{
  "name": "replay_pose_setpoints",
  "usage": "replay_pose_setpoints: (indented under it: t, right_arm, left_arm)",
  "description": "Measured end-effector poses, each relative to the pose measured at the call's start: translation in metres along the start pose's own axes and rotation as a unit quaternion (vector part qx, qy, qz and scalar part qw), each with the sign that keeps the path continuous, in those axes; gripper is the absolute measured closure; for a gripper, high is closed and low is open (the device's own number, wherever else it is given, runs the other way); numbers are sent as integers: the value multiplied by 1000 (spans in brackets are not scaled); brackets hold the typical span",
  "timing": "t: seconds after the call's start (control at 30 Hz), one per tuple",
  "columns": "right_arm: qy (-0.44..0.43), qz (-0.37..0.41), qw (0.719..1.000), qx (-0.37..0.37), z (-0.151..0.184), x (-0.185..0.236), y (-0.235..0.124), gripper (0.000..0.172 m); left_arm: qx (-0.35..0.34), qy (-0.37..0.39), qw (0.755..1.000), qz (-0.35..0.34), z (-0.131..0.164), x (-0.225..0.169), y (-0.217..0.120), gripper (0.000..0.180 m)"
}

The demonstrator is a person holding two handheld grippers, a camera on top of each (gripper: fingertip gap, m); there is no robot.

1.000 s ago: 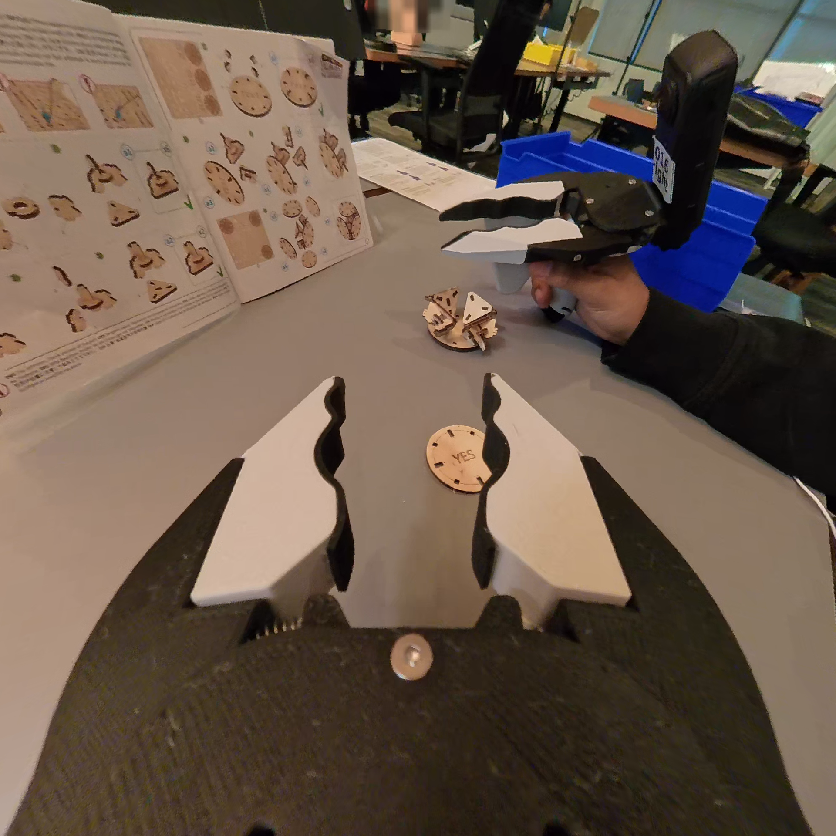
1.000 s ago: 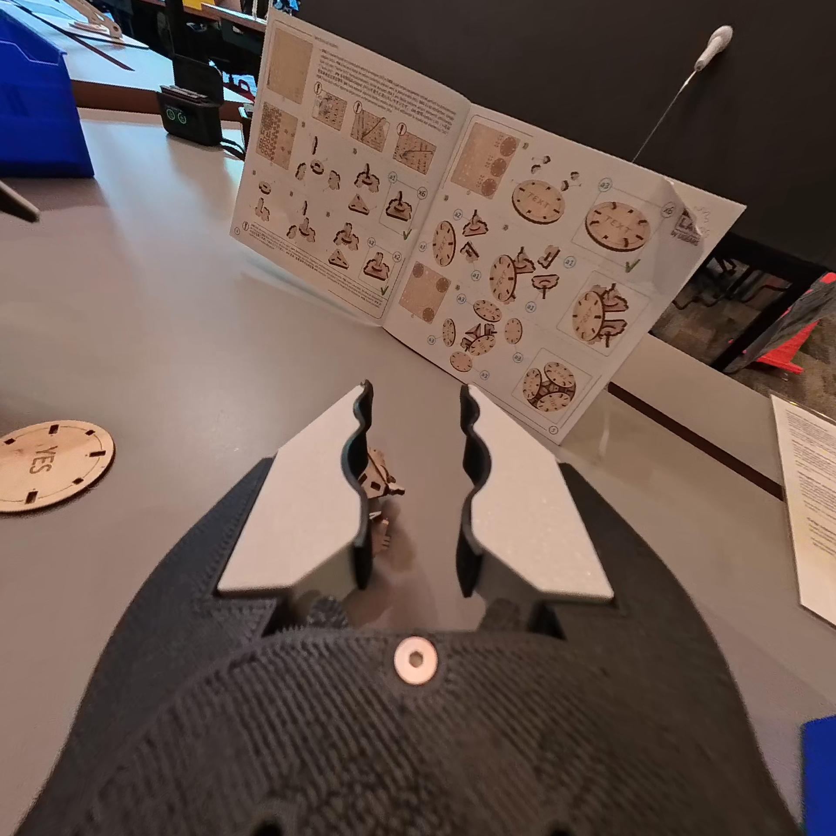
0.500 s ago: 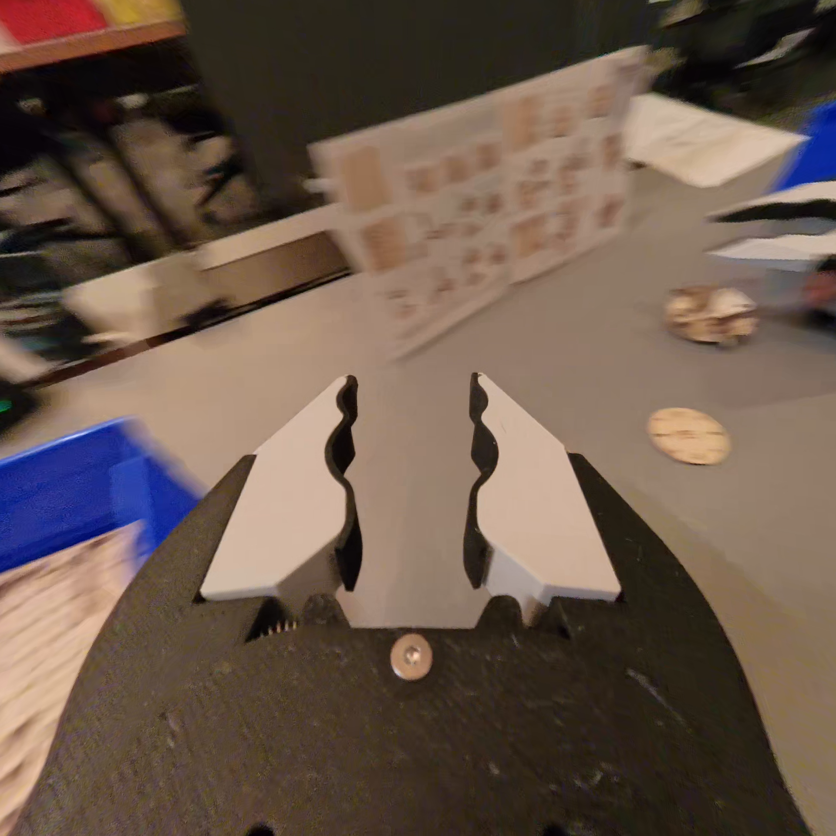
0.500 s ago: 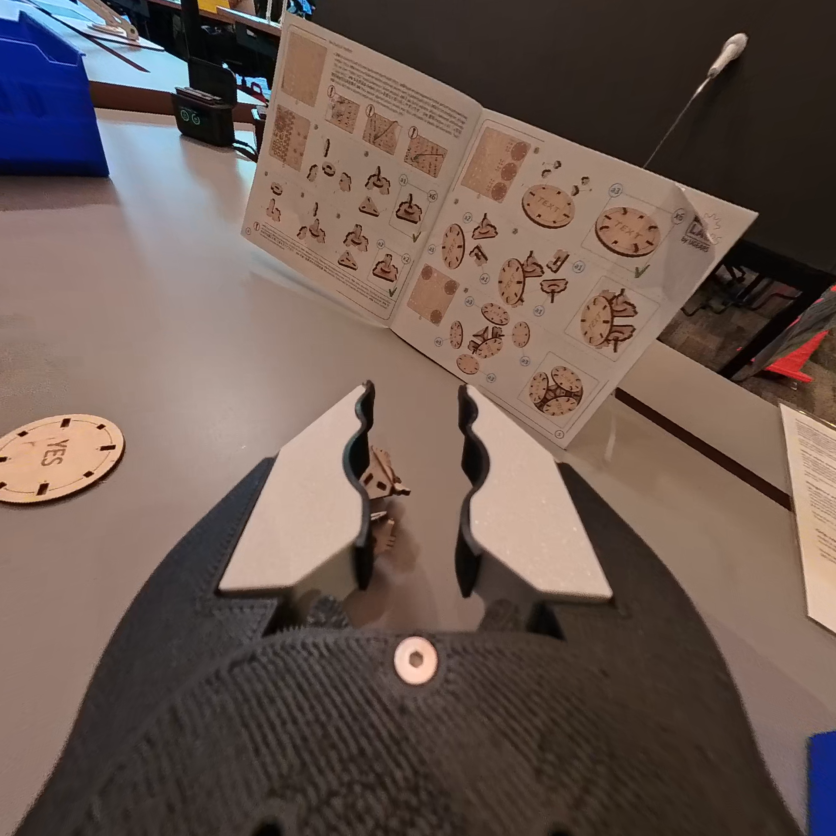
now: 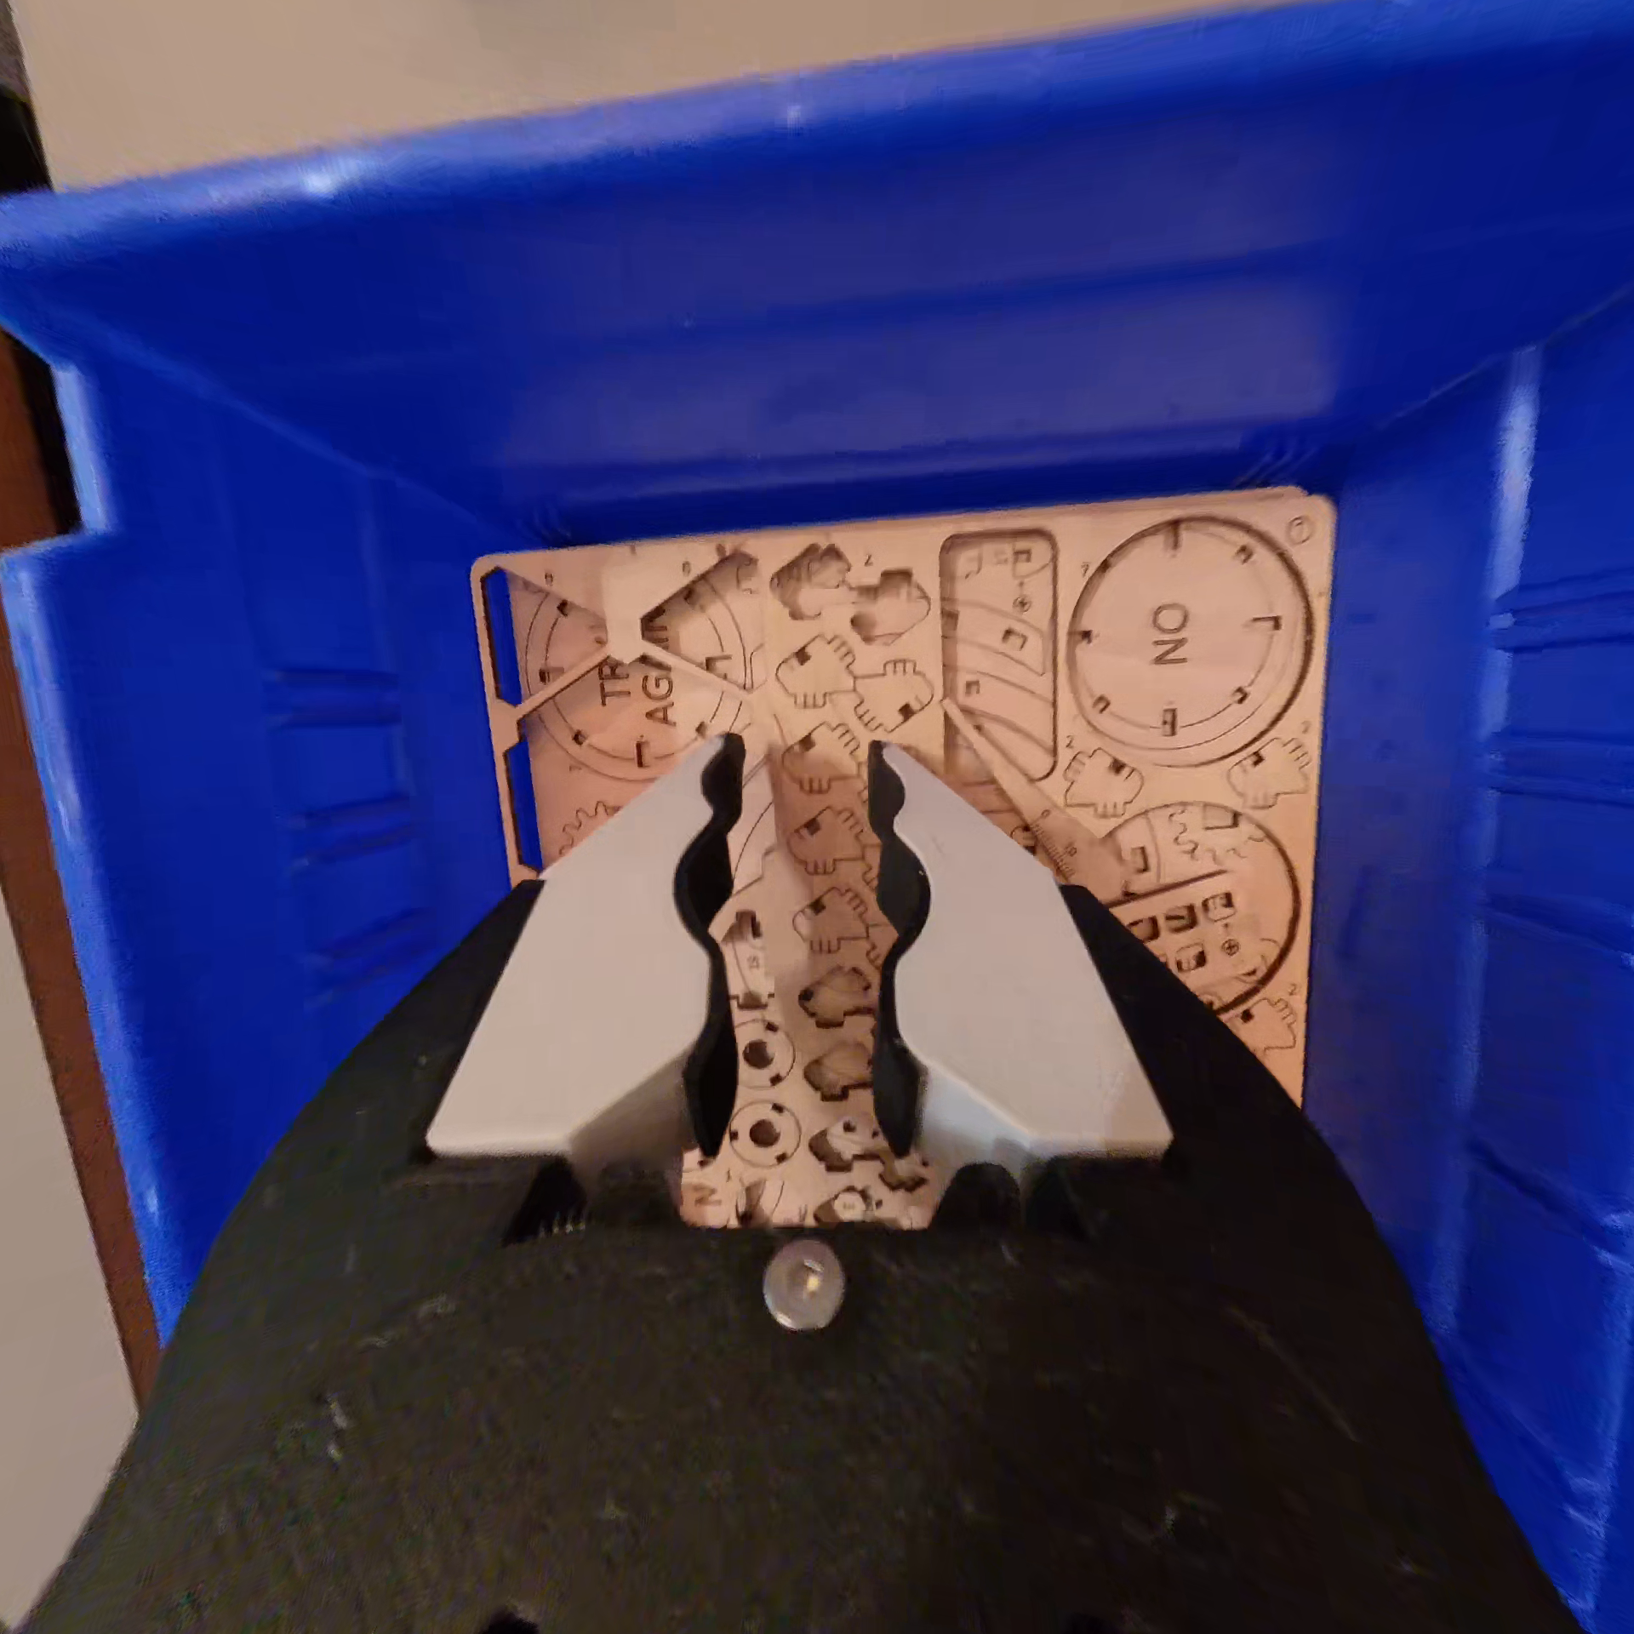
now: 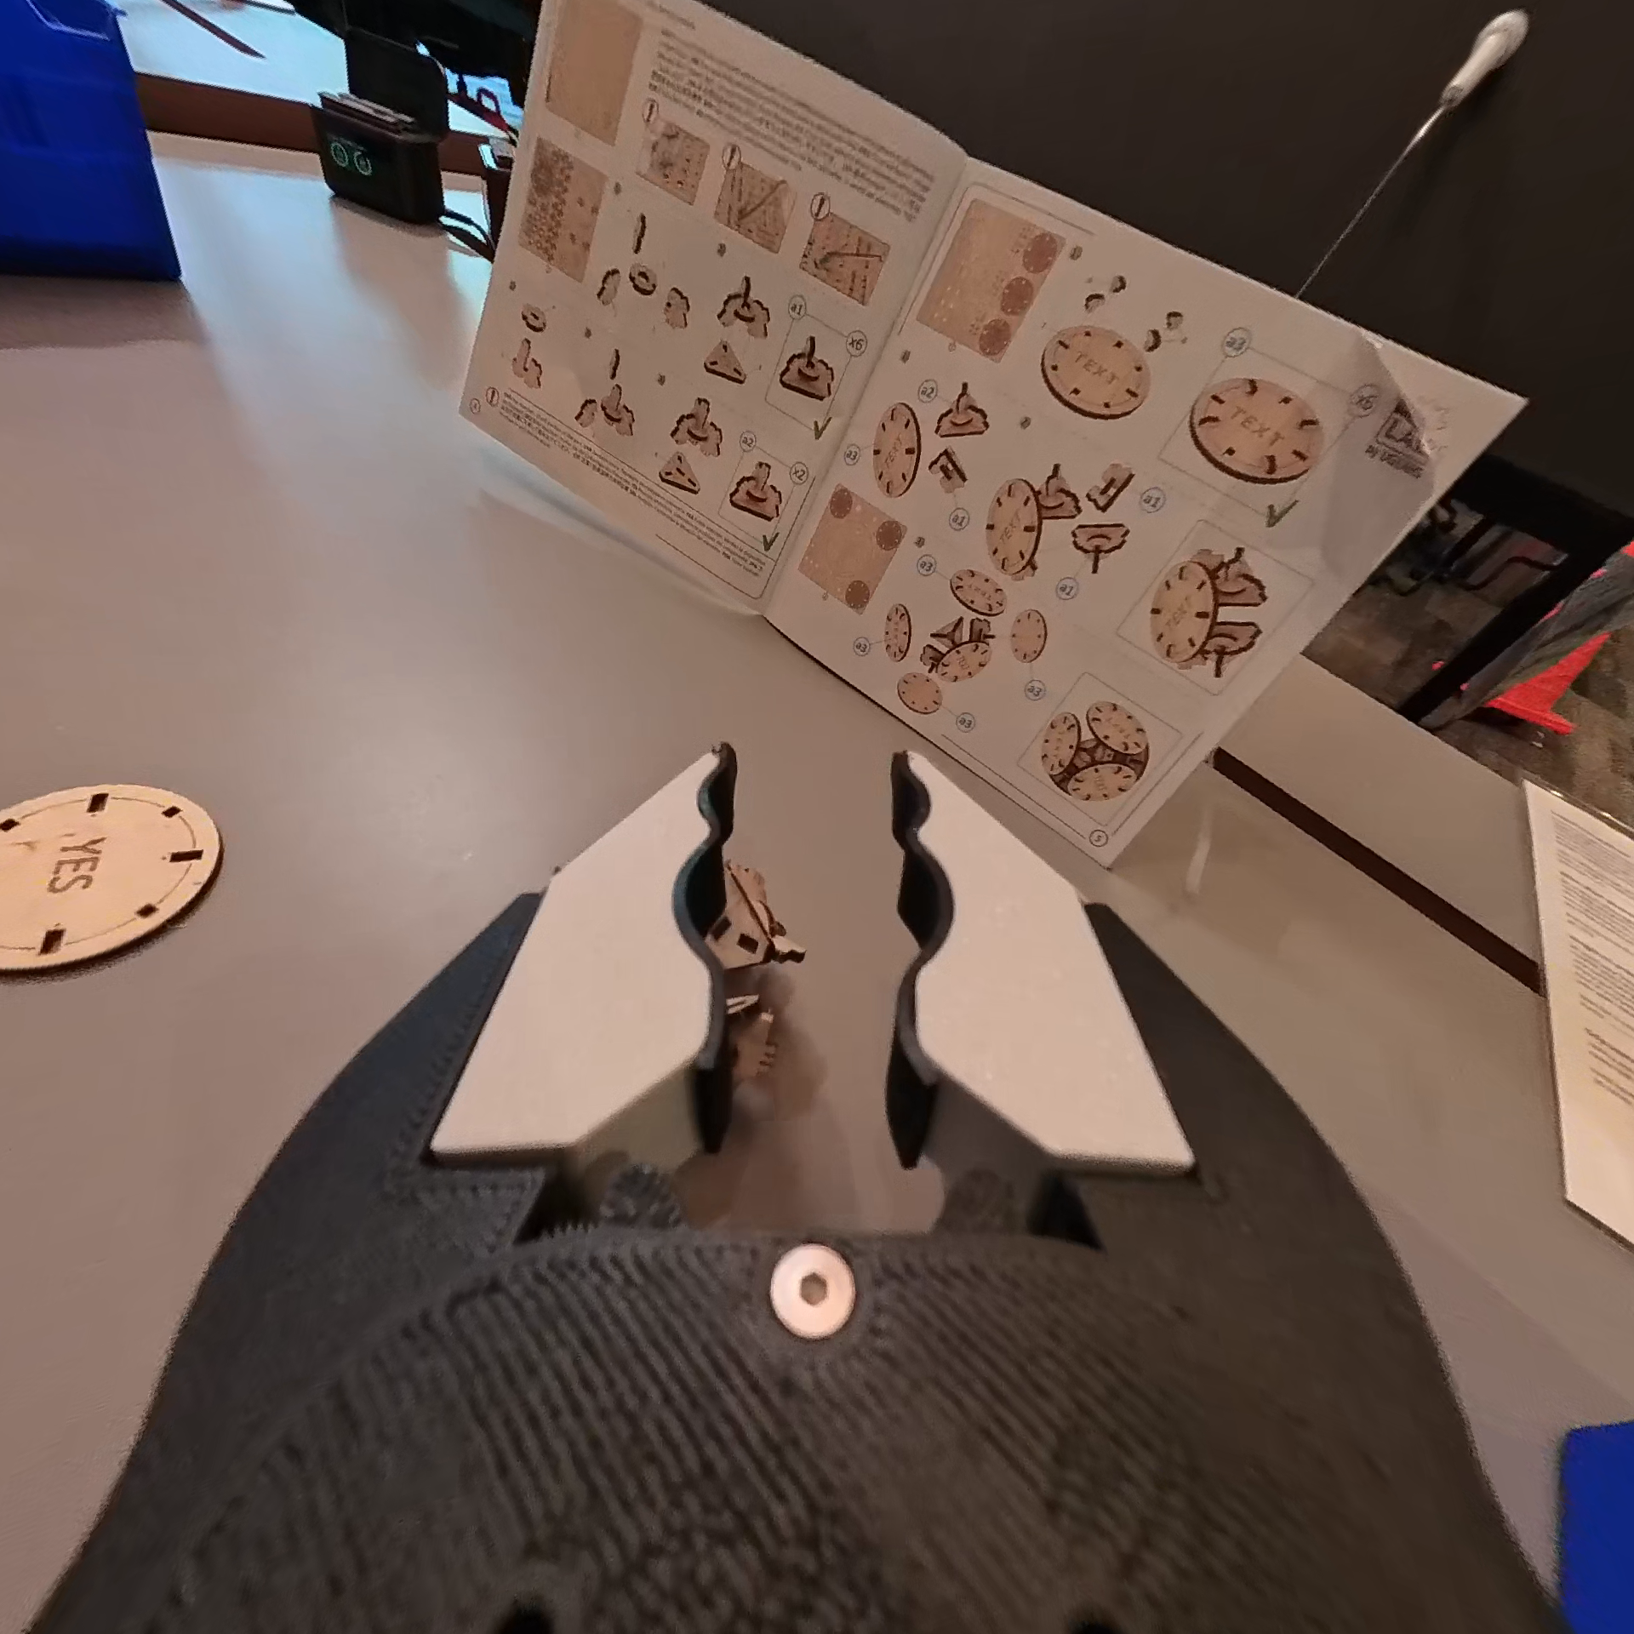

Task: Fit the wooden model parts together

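My left gripper (image 5: 800, 747) hangs inside a blue bin (image 5: 796, 309), over a stack of laser-cut wooden sheets (image 5: 1185, 637) that lie on the bin's floor. Its jaws stand partly open with nothing between the pads. My right gripper (image 6: 813, 760) is low over the grey table (image 6: 354, 619). A small wooden assembly (image 6: 752, 928) shows between its fingers, close to the left pad (image 6: 707, 884). The right pad stands clear of it, so the jaws are open. A round wooden disc (image 6: 88, 875) lies on the table to the left.
An open instruction booklet (image 6: 884, 398) stands propped behind the right gripper. A black device (image 6: 380, 168) and a blue bin (image 6: 62, 159) sit at the far left. A white sheet of paper (image 6: 1592, 973) lies at the right edge. The bin walls close in around the left gripper. One gripper's finger ends stand about 60 centimeters off the other's. The round wooden disc (image 6: 88, 875) is about 15 centimeters from my right fingertips and 50 centimeters from my left.
My left gripper swung away from the disc on the table and now points into the blue bin, with its jaws narrower. The right gripper has barely moved; the assembly stays between its fingers.
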State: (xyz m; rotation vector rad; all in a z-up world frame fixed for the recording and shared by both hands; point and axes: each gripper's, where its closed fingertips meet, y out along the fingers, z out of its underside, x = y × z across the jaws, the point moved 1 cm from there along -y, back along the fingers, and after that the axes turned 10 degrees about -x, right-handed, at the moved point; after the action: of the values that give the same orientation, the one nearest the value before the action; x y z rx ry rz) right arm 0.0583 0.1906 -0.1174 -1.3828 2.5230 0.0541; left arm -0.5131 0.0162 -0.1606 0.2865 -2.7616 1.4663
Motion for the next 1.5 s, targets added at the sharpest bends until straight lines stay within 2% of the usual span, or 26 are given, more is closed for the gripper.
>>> replay_pose_setpoints:
  t: [0.13,0.23,0.3,0.37,0.47,0.5,0.7,0.93,1.13,1.17,1.2,1.23,1.27,1.37,1.5]
  right_arm:
    - [-12,2,1000,20,5,1,3,137]
    - [-25,4,999,30,8,3,5,138]
    - [-35,7,999,37,10,4,6,139]
    - [-47,11,998,43,11,4,7,140]
    - [-67,14,996,50,13,5,10,141]
    - [-73,14,996,52,14,6,10,142]
    - [-99,16,994,48,13,9,10,143]
    - [-94,16,995,39,11,7,9,143]
    - [-78,17,996,28,7,5,8,143]
    - [-76,17,997,27,7,5,8,143]
    - [-75,17,997,27,7,4,7,143]
    - [-75,17,997,26,7,4,7,143]
    - [-75,17,997,27,7,4,8,143]
    - [-77,16,997,27,7,5,8,142]
    - [-81,15,996,26,7,6,7,142]
  left_arm:
    - [-16,-5,999,31,-7,-7,-3,142]
    - [1,-12,999,48,-2,-9,1,131]
    - [26,-5,999,35,8,-5,8,122]
    - [2,-11,999,44,4,-6,8,123]
    - [1,-4,999,43,6,-6,9,127]
    - [0,0,999,52,6,-9,8,134]
    - [2,8,999,47,5,-9,6,135]
    - [39,25,998,45,5,-11,3,140]
    - [37,30,998,42,3,-11,-1,141]
    - [30,38,998,45,2,-12,-4,171]
    - [12,47,998,49,-3,-14,-7,180]
    - [0,48,998,48,-7,-13,-10,180]
    - [4,45,998,54,-7,-14,-12,180]
    - [11,31,998,53,-6,-8,-12,152]
    - [-25,-10,998,58,-8,2,-15,143]
